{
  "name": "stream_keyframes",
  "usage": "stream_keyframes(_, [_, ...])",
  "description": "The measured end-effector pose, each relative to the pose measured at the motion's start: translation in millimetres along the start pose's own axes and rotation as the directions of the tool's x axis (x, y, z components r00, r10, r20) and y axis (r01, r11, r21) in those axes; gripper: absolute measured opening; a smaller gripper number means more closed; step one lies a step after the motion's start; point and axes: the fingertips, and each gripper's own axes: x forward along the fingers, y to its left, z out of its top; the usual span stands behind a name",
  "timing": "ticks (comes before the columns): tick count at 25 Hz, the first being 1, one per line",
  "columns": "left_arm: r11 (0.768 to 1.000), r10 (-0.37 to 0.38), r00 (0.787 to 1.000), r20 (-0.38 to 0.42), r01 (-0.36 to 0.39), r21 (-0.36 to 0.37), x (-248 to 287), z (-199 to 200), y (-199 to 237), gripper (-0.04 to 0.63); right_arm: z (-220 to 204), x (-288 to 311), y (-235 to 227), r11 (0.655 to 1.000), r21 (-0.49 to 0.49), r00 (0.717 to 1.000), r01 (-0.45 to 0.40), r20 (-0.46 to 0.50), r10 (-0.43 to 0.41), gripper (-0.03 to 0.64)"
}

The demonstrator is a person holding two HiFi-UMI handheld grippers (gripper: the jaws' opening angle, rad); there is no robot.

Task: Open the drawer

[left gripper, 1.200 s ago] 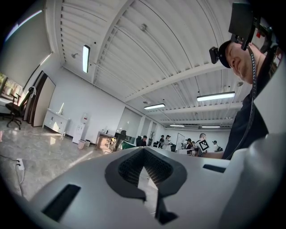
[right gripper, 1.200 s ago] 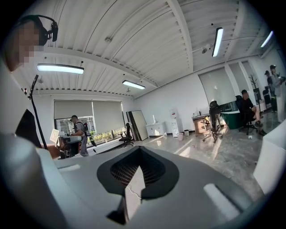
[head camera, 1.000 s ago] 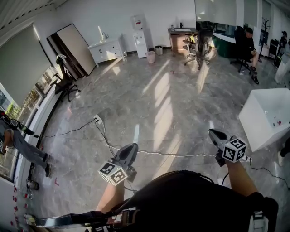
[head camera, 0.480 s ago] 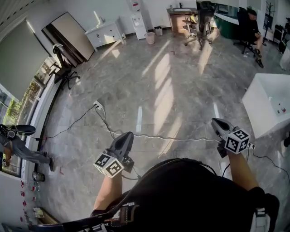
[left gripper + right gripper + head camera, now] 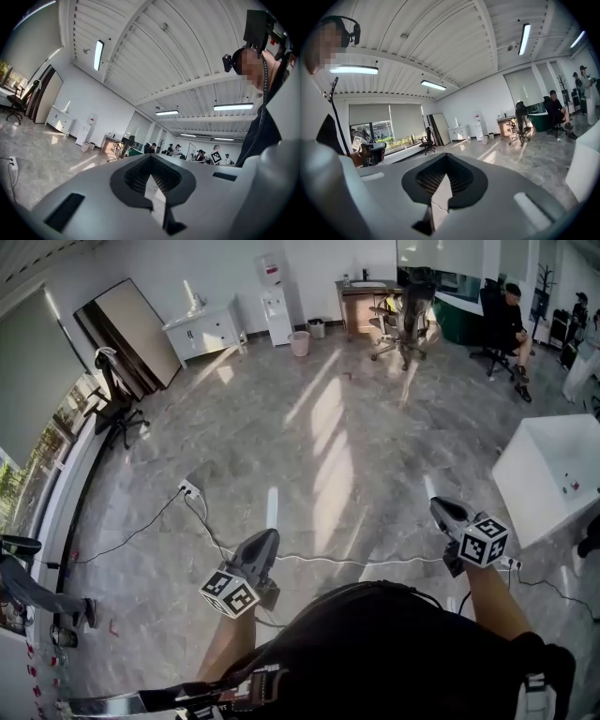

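No drawer is close by. A white low cabinet (image 5: 204, 334) with drawer fronts stands against the far wall; it also shows small as the cabinet (image 5: 58, 123) in the left gripper view and the cabinet (image 5: 459, 132) in the right gripper view. My left gripper (image 5: 270, 538) is held out in front of my body over the floor, jaws together, nothing in them. My right gripper (image 5: 437, 505) is held the same way, shut and empty. In their own views the left gripper (image 5: 150, 157) and the right gripper (image 5: 446, 155) point across the open room.
A white cable (image 5: 356, 562) and a power strip (image 5: 187, 491) lie on the marble floor just ahead. A white box-like unit (image 5: 553, 474) stands at the right. Office chairs (image 5: 403, 320), a water dispenser (image 5: 275, 301), bins (image 5: 300, 343) and a seated person (image 5: 506, 320) are far back.
The room has shifted in the head view as I move across the floor. Both grippers travel with me in the same pose, jaws still together.
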Motion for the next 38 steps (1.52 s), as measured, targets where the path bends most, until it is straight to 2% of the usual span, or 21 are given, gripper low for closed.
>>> stream_keyframes(5, [0.999, -0.041, 0.998, -0.044, 0.040, -0.023, 8.4, 35.7, 86.4, -0.009, 30.9, 77.4, 17.5, 0.997, 0.047, 0.998, 0.056, 0.028, -0.058, 0.002])
stream_keyframes(9, [0.992, -0.117, 0.992, -0.040, 0.119, 0.047, 38.1, 66.7, 129.6, -0.009, 65.3, 142.9, 32.7, 0.999, 0.006, 0.996, 0.049, 0.070, -0.049, 0.002])
stream_keyframes(13, [0.990, -0.138, 0.990, -0.033, 0.136, -0.046, 45.4, 54.3, 169.5, -0.009, 47.4, 194.7, 47.0, 1.000, 0.008, 1.000, 0.029, 0.012, -0.029, 0.002])
stream_keyframes(15, [0.989, -0.140, 0.989, -0.049, 0.138, -0.054, 47.0, 53.1, 176.6, -0.009, 45.0, 209.5, 42.0, 1.000, 0.016, 1.000, 0.027, -0.014, -0.027, 0.002])
stream_keyframes(21, [0.998, -0.053, 0.998, -0.023, 0.052, -0.045, 42.5, 72.3, 218.0, -0.009, 41.5, 265.0, 38.4, 1.000, 0.013, 0.998, -0.021, -0.051, 0.022, 0.002])
stream_keyframes(24, [0.999, -0.020, 1.000, -0.012, 0.019, -0.038, 48.4, 78.0, 237.6, -0.009, 50.0, 301.3, 32.2, 0.998, 0.003, 0.996, -0.069, -0.064, 0.069, 0.002])
stream_keyframes(28, [0.998, 0.061, 0.998, -0.011, -0.061, -0.014, 65.3, 83.6, 258.2, -0.009, 59.2, 342.3, 8.9, 0.990, -0.008, 0.987, -0.141, -0.076, 0.140, 0.002])
stream_keyframes(32, [0.993, 0.118, 0.993, 0.008, -0.118, -0.007, 96.9, 95.5, 277.3, -0.009, 88.2, 380.8, -26.7, 0.982, -0.016, 0.980, -0.190, -0.061, 0.189, 0.002])
stream_keyframes(38, [0.985, 0.168, 0.985, 0.043, -0.169, 0.023, 171.0, 105.7, 289.3, -0.009, 116.5, 407.3, -93.5, 0.961, -0.115, 0.967, -0.251, -0.080, 0.243, 0.002])
